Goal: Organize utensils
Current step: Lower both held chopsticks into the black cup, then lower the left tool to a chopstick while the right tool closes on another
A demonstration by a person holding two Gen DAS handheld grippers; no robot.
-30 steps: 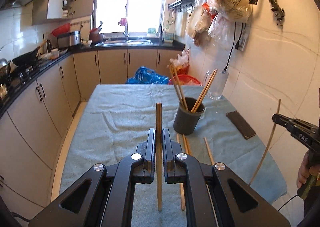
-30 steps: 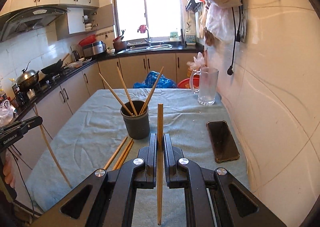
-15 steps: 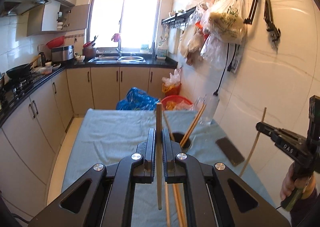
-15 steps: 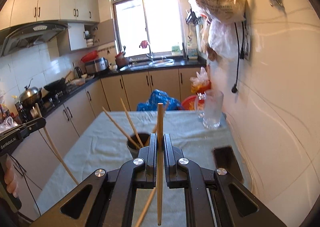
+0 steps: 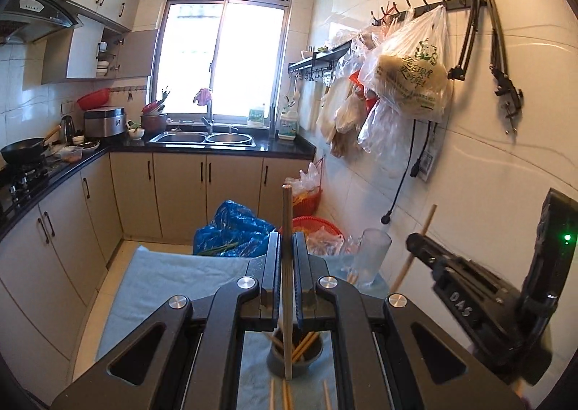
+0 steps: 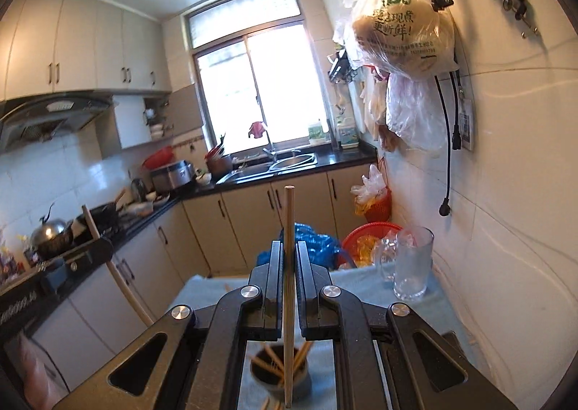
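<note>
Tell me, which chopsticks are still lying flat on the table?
The loose chopsticks on the blue cloth, just in front of the dark cup. The others stand inside that cup, and one is pinched upright in each gripper.

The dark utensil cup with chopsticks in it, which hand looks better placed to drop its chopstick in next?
Probably the right gripper: its chopstick ends inside the cup outline. The left gripper's chopstick ends at the near rim. It's close.
</note>
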